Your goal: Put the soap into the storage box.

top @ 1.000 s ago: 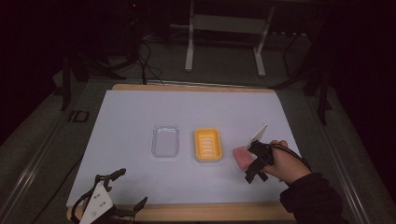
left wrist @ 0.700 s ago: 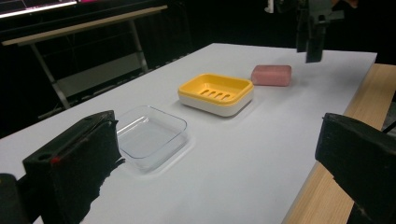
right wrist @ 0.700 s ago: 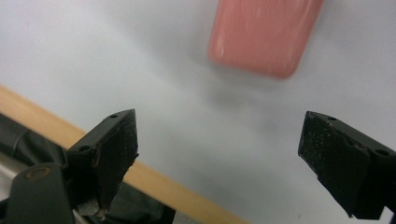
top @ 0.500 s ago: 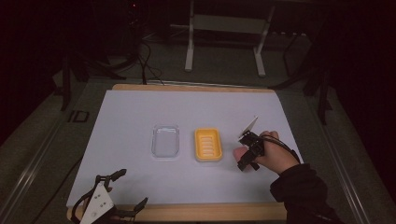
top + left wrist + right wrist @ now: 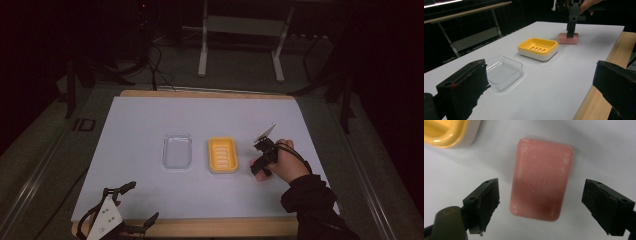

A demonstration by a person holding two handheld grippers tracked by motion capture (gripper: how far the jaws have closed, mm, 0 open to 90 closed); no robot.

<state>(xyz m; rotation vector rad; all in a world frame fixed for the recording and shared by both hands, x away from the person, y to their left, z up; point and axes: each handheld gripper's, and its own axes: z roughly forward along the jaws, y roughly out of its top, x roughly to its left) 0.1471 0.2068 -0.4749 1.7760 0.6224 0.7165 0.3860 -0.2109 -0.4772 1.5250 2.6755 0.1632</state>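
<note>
A dark room surrounds a desk [image 5: 150, 125] covered in white, with metal stand legs behind it. On it lie a clear tray [image 5: 177, 151], an orange soap dish [image 5: 223, 155] just to its right, and beyond that a pink soap bar [image 5: 541, 180], flat and near the dish but apart from it.

The right claw [image 5: 540, 205] hangs over the bar with a jaw on either side of its long edges; the jaws have just been closing a little, yet neither pad touches the soap, so it is open. The left claw [image 5: 536, 95] rests at the near desk edge, jaws spread with nothing between them.

Risks, as I judge them: the bar looks smooth and may squirt out if pinched off-centre or too high on its rounded edges. It sits slightly askew to the jaws, so closing could twist it, and a skid could knock it into the dish.

In the high view the hand [image 5: 287, 162] covers the bar, and the dim light blurs detail. The dish is cut off in the right gripper view
</note>
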